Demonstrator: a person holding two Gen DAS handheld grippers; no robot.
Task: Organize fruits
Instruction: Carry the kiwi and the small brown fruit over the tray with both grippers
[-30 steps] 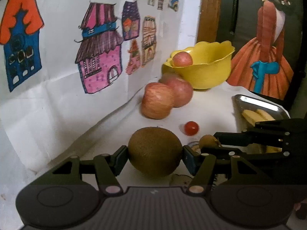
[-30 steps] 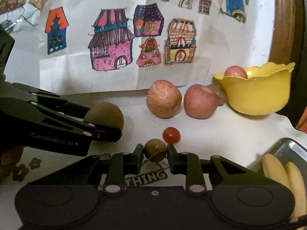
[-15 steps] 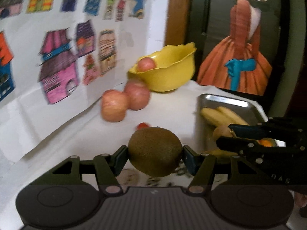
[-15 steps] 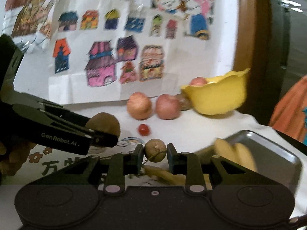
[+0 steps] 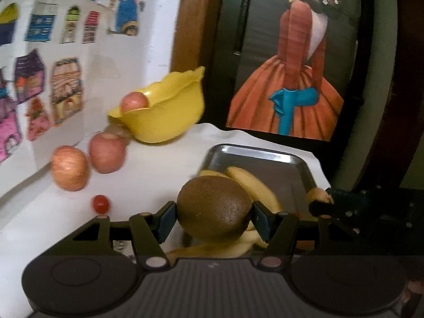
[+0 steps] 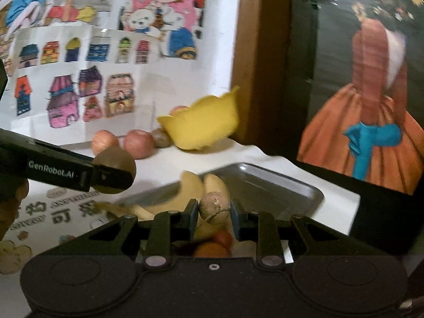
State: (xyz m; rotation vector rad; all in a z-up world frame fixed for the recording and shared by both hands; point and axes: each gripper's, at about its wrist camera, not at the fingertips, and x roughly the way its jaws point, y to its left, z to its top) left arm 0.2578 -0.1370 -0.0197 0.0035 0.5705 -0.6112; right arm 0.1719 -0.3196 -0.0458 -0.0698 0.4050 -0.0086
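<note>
My left gripper [image 5: 213,216] is shut on a brown kiwi [image 5: 214,209], held up near the front left of the metal tray [image 5: 278,159]. My right gripper [image 6: 214,212] is shut on a small round tan fruit [image 6: 214,206] and hovers over that tray [image 6: 291,188]. Bananas [image 5: 254,185] lie in the tray. Two red apples [image 5: 69,167] and a cherry tomato [image 5: 101,203] rest on the white table. A yellow bowl [image 5: 164,111] at the back holds another apple [image 5: 133,101]. The left gripper with its kiwi [image 6: 115,168] shows at the left of the right wrist view.
A wall with coloured house drawings [image 6: 79,90] runs along the left. A wooden frame [image 6: 259,66] and a picture of an orange dress [image 5: 288,79] stand behind the table. Reddish fruit [image 6: 214,246] lies in the tray's near end. The table's right edge [image 6: 352,206] drops off past the tray.
Both grippers have lifted and swung right, from the table near the apples to over the tray. Each still grips its fruit. The apples and tomato have stayed put.
</note>
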